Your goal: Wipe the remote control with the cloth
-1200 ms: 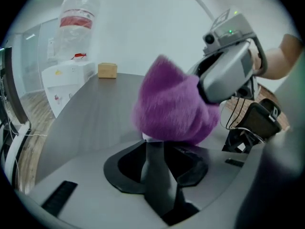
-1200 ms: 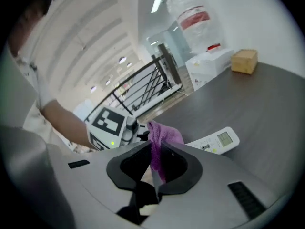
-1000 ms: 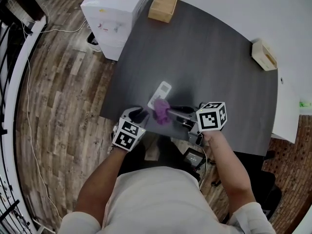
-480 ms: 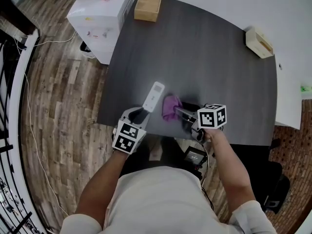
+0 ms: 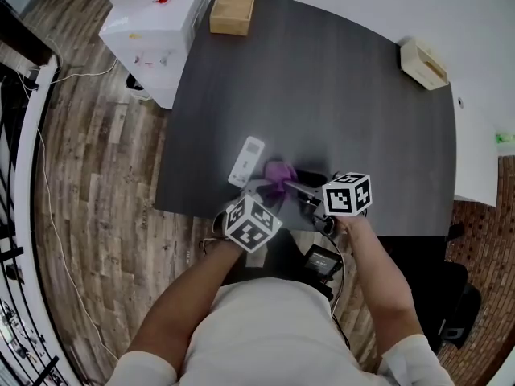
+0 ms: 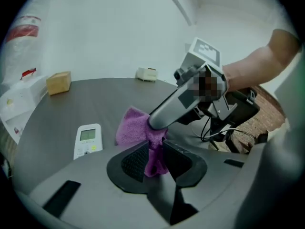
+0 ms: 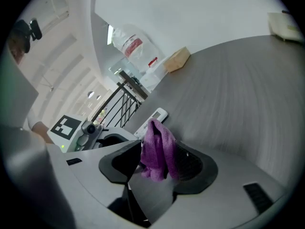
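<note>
A white remote control lies flat on the dark table near its front edge, touched by neither gripper; it also shows as the remote and the remote. Just right of it is the purple cloth. My left gripper is shut on the cloth. My right gripper has just been opening its jaws. The cloth still hangs between them, resting against one pad with a gap on the other side. In the head view the left gripper and right gripper meet at the cloth.
A wooden box sits at the table's far left corner and a small beige box at the far right. A white cabinet stands on the wood floor left of the table. The table's front edge runs just under both grippers.
My left gripper left the remote's near end and swung right onto the cloth, closing on it. The right gripper lowered the cloth beside the remote and opened.
</note>
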The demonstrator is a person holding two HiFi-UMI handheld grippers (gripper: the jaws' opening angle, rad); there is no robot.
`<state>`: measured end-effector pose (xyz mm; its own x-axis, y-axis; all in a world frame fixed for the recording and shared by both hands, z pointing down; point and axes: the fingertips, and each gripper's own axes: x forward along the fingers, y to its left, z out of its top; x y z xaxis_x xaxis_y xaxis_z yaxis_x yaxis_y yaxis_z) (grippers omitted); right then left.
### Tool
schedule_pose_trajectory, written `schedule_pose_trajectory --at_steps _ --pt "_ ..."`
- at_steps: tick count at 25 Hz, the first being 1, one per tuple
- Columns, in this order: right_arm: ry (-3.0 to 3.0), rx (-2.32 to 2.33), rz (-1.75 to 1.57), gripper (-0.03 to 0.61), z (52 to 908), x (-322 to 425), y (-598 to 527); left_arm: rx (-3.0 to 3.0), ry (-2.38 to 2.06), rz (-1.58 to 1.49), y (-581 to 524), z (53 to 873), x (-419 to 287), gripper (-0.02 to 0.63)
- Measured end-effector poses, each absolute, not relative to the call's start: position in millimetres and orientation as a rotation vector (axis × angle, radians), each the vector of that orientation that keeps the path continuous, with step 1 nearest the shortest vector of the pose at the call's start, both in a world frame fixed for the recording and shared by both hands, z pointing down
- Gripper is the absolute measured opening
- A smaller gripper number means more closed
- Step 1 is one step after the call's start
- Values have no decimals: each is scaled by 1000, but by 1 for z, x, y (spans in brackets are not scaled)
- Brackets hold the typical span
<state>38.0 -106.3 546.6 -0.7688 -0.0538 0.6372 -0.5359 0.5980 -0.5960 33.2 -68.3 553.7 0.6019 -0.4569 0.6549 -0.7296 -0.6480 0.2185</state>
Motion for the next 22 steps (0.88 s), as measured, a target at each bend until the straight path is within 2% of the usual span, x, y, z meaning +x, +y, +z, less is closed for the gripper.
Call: schedule_pose_trajectory --at_steps 2,8,12,16,22 --pt "-2253 403 1054 223 548 32 -100 2372 -927 781 -67 556 33 92" --pt "-2220 373 975 225 563 26 -97 2378 -895 710 -64 558 30 92" --pt "-2190 428 935 188 568 31 -98 2323 -873 672 -45 565 22 94" --pt "-2175 454 803 114 569 28 -97 2277 -914 563 -32 550 2 93" --pt "-2183 506 887 106 557 13 -104 2011 -1265 344 -80 549 -98 94"
